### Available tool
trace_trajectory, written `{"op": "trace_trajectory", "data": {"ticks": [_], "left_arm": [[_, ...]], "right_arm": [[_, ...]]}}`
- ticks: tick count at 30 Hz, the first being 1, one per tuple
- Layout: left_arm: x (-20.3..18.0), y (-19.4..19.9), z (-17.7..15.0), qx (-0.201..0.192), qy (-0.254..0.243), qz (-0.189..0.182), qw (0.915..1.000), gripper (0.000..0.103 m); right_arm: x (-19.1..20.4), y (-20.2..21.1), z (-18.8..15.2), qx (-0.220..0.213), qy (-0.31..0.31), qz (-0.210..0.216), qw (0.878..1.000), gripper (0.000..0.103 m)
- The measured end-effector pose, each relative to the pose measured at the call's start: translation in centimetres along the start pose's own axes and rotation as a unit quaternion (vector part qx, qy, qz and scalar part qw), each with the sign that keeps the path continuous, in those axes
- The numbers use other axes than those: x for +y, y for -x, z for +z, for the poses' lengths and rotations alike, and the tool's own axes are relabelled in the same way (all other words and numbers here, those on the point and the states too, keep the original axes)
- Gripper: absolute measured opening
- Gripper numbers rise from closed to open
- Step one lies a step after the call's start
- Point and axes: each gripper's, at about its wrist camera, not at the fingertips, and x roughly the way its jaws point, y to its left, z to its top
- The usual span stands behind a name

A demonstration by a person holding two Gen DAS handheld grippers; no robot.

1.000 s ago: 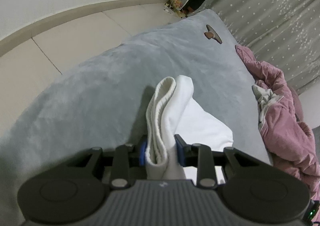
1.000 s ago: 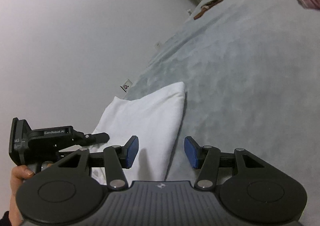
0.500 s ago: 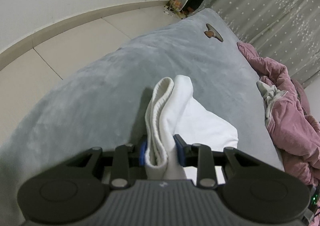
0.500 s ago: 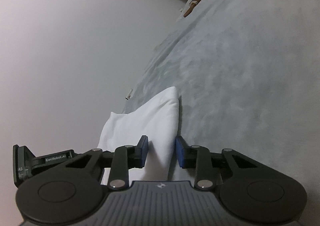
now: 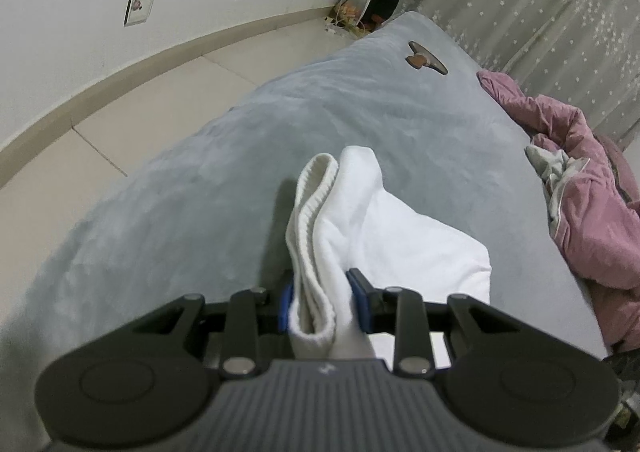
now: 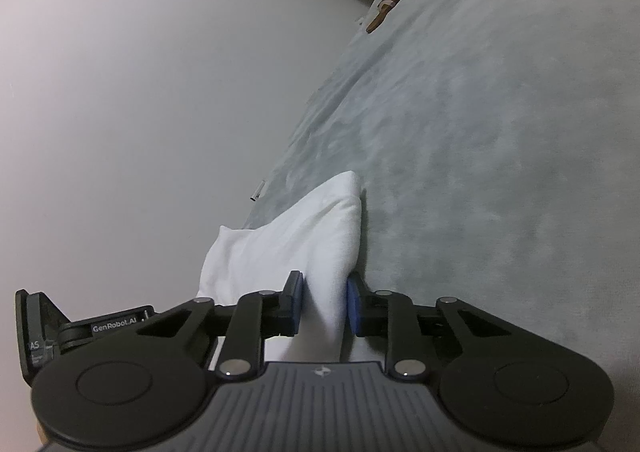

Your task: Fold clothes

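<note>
We hold a soft white knitted garment [image 5: 384,236], already folded into a thick bundle, just above the grey plush bed cover [image 5: 200,179] near the edge of the bed. Its ribbed hem stands up in a doubled loop on the left side, and the smooth body of the cloth sags down toward the bed on the right. Our left gripper [image 5: 322,302] is clenched on that ribbed hem end, with blue pads pressing both sides. Our right gripper [image 6: 323,306] is clamped on a folded corner of the same cloth, seen from the right wrist as a neat white wedge [image 6: 304,244].

To do this step well, we judge that both ends should travel level and together, kept taut enough that the layers do not slide apart, then be set down flat before either grip is released.

Farther out lie a crumpled pink quilted jacket [image 5: 588,207] and a small brown object [image 5: 426,60].
</note>
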Motion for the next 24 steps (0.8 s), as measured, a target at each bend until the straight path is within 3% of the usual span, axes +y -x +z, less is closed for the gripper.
{"op": "trace_trajectory", "data": {"ticks": [9,15,24], "left_arm": [[0.1,0.1,-0.2,-0.004,-0.008,-0.003,1.0000,0.031],[-0.6,0.3,-0.3,-0.011,-0.035,0.007,0.9993,0.020],[-0.8,1.2,-0.4,-0.018,-0.039,0.008,0.9990,0.019]], "right_arm": [[0.0,0.2,-0.4,-0.004,-0.010,0.001,1.000,0.023],[0.4,0.1,-0.4,-0.005,0.000,-0.004,1.000,0.021],[1.8,0.6,-0.4,-0.022,0.029,-0.032,0.999,0.015]]}}
